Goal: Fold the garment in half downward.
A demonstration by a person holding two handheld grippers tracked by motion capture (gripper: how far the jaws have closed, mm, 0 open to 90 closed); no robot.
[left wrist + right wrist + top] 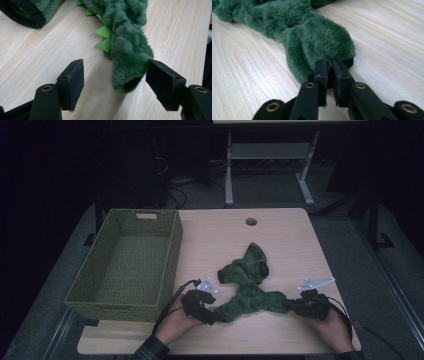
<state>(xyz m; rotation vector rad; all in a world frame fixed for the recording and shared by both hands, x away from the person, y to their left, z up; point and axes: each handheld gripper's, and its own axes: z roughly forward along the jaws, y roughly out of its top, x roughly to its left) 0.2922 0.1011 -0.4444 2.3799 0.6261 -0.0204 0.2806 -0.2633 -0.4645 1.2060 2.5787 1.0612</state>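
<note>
A green plush garment with bright green felt spikes (247, 290) lies crumpled on the pale wooden table (290, 235), stretched between the two tools. The right gripper (329, 68) is clamped on the fuzzy cuff at its end. The left gripper (115, 75) stands wide open around the other cuff, whose fur touches one pad. A woven green rectangular basket (170, 250) sits just beyond the left gripper.
</note>
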